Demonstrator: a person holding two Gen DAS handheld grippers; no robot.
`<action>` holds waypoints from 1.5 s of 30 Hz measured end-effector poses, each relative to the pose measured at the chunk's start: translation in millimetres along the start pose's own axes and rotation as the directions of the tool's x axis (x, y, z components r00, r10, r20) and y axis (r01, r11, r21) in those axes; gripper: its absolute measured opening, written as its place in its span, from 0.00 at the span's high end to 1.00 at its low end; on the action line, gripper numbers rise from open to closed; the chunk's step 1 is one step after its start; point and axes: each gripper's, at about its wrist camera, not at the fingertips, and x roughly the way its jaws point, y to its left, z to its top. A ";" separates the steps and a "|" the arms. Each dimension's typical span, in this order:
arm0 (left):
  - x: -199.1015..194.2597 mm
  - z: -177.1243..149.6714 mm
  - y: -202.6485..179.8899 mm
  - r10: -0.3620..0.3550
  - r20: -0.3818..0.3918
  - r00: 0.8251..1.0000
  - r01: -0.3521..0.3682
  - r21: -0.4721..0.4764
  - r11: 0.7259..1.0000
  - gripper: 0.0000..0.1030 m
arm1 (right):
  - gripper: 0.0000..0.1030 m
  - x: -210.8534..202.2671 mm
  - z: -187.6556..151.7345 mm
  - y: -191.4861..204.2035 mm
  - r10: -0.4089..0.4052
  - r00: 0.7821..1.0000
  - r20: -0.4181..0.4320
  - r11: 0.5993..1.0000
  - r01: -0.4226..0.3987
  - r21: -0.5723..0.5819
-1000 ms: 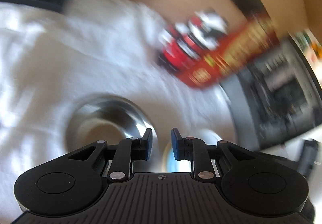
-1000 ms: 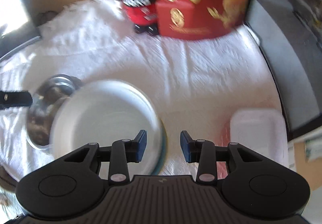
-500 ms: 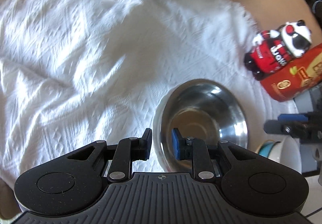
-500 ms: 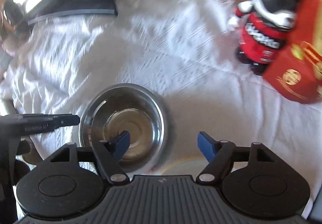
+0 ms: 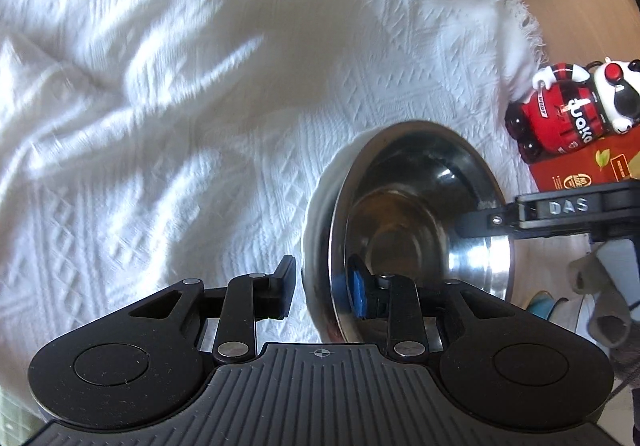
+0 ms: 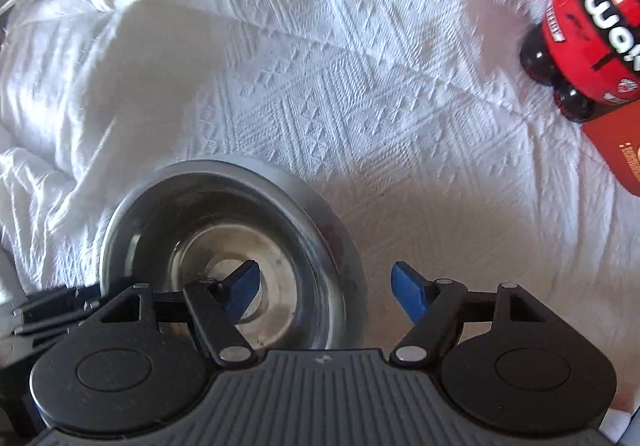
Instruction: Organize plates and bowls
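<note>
White textured cloth (image 5: pixel 168 93) covers the table, its fringed far edge meeting bare wood. Partly cut off at the far right corner: a red-and-black toy figure (image 5: pixel 568 113) and a red box (image 5: pixel 584 165). Steel bowl (image 5: pixel 416 205) on the cloth. Left gripper (image 5: pixel 322 288), pointing steeply down, straddles the bowl's rim, jaws opening, pads apart from the metal. Right gripper (image 6: pixel 326 292), jaws wide and gripping nothing, spans the opposite rim.
</note>
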 end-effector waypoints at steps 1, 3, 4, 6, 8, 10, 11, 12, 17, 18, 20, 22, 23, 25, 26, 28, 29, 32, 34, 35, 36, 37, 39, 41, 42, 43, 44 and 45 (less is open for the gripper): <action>3.3 -1.4 0.6 -0.010 -0.008 1.000 0.010 -0.004 1.000 0.70 | 0.28 5.3 2.3 0.4 -0.006 1.000 -0.015 1.000 0.006 0.003; 7.7 -3.5 0.6 -0.040 -0.018 0.999 0.040 -0.017 0.999 0.67 | 0.33 15.4 5.5 2.0 -0.014 0.999 -0.042 1.000 0.014 0.003; 8.9 -3.7 -0.1 -0.044 -0.014 0.999 0.044 -0.017 0.999 0.66 | 0.37 19.8 6.8 3.0 -0.013 0.998 -0.053 1.000 0.013 -0.001; 11.4 -2.5 -1.3 -0.038 -0.013 0.999 0.038 -0.022 0.999 0.67 | 0.44 28.6 8.5 4.9 -0.016 0.997 -0.078 1.000 0.016 -0.005; 13.0 -1.9 0.8 -0.044 -0.020 0.999 0.044 -0.039 0.998 0.69 | 0.44 35.2 9.8 5.4 -0.027 0.996 -0.090 1.000 0.027 0.001; 12.6 -0.9 5.2 -0.050 -0.027 0.998 0.048 -0.069 0.996 0.75 | 0.43 36.6 9.8 5.3 -0.029 0.996 -0.090 0.999 0.030 0.010; 12.3 0.1 8.0 -0.061 -0.036 0.998 0.057 -0.087 0.995 0.75 | 0.43 36.5 9.2 5.5 -0.032 0.996 -0.089 0.999 0.033 0.011; 12.0 1.6 10.0 -0.069 -0.044 0.997 0.064 -0.096 0.993 0.75 | 0.42 37.7 9.5 6.6 -0.035 0.996 -0.086 0.999 0.036 0.009; 7.4 8.5 13.2 -0.022 -0.048 0.999 0.018 -0.075 0.997 0.75 | 0.40 38.7 3.5 15.0 -0.046 0.995 -0.087 0.999 0.047 0.005; 5.2 10.2 15.7 -0.012 -0.041 0.999 0.009 -0.078 0.997 0.74 | 0.40 39.4 2.1 18.4 -0.042 0.995 -0.091 0.999 0.043 0.000; 2.0 13.8 21.5 -0.001 -0.032 0.999 -0.002 -0.086 0.996 0.74 | 0.40 41.6 0.6 23.3 -0.027 0.995 -0.100 1.000 0.026 -0.015; -0.6 15.9 27.6 0.001 -0.029 1.000 -0.004 -0.096 0.995 0.75 | 0.40 42.7 -1.3 30.8 -0.016 0.995 -0.103 1.000 0.013 -0.028; -1.5 16.4 30.0 0.000 -0.027 1.000 -0.002 -0.099 0.995 0.75 | 0.40 43.0 -1.6 34.2 -0.014 0.995 -0.103 0.999 0.011 -0.033; -4.7 16.5 33.1 -0.005 -0.022 1.000 0.003 -0.098 0.995 0.78 | 0.36 44.2 -1.6 38.7 -0.016 0.994 -0.104 0.999 0.012 -0.038; -7.4 16.2 33.9 -0.009 -0.016 1.000 0.007 -0.096 0.995 0.78 | 0.35 45.0 -0.7 40.3 -0.022 0.994 -0.106 0.999 0.018 -0.037; -15.3 15.7 33.7 -0.007 0.003 1.000 0.007 -0.084 0.996 0.78 | 0.35 47.3 0.2 42.0 -0.029 0.994 -0.103 0.999 0.027 -0.026; -21.3 14.9 33.9 -0.005 0.016 1.000 0.006 -0.075 0.997 0.78 | 0.35 47.1 0.5 42.8 -0.029 0.995 -0.101 0.999 0.027 -0.018; -41.5 13.2 29.8 0.009 0.069 0.998 -0.007 -0.030 1.000 0.78 | 0.35 38.1 0.6 41.0 -0.029 0.998 -0.056 1.000 0.030 0.008; -58.2 11.9 26.4 0.001 0.122 0.993 -0.001 -0.002 1.000 0.79 | 0.35 20.4 -6.4 36.9 -0.034 0.999 0.001 0.999 0.034 0.012; -68.1 11.7 23.5 -0.019 0.159 0.987 0.016 0.016 1.000 0.79 | 0.35 9.3 -9.7 38.4 -0.036 0.998 0.045 0.999 0.035 0.009; -76.9 12.1 19.9 -0.042 0.195 0.980 0.036 0.036 0.999 0.79 | 0.35 -1.5 -12.9 39.0 -0.036 0.996 0.084 0.999 0.036 0.005; -86.4 12.3 16.0 -0.073 0.232 0.970 0.060 0.061 0.996 0.79 | 0.35 -13.1 -17.4 40.6 -0.034 0.991 0.130 0.999 0.034 0.002; -102.6 12.1 4.4 -0.157 0.302 0.940 0.123 0.128 0.984 0.79 | 0.35 -41.1 -29.2 39.9 -0.015 0.971 0.237 1.000 0.014 0.007; -112.5 9.7 -8.9 -0.248 0.342 0.906 0.184 0.210 0.960 0.81 | 0.35 -67.1 -44.4 37.6 0.010 0.938 0.345 1.000 -0.015 0.013; -114.2 9.7 -16.9 -0.283 0.342 0.896 0.206 0.244 0.948 0.82 | 0.35 -78.3 -53.5 37.9 0.013 0.914 0.405 1.000 -0.020 0.013; -114.3 8.8 -24.7 -0.313 0.331 0.890 0.225 0.278 0.934 0.83 | 0.35 -92.6 -62.1 36.4 0.005 0.886 0.464 1.000 -0.013 0.015; -113.3 8.6 -32.4 -0.337 0.317 0.887 0.238 0.311 0.920 0.84 | 0.35 -104.0 -73.7 35.0 -0.014 0.853 0.521 1.000 0.003 0.022; -111.2 6.6 -41.2 -0.356 0.301 0.885 0.247 0.346 0.905 0.87 | 0.35 -114.1 -85.2 30.9 -0.039 0.820 0.571 0.999 0.024 0.034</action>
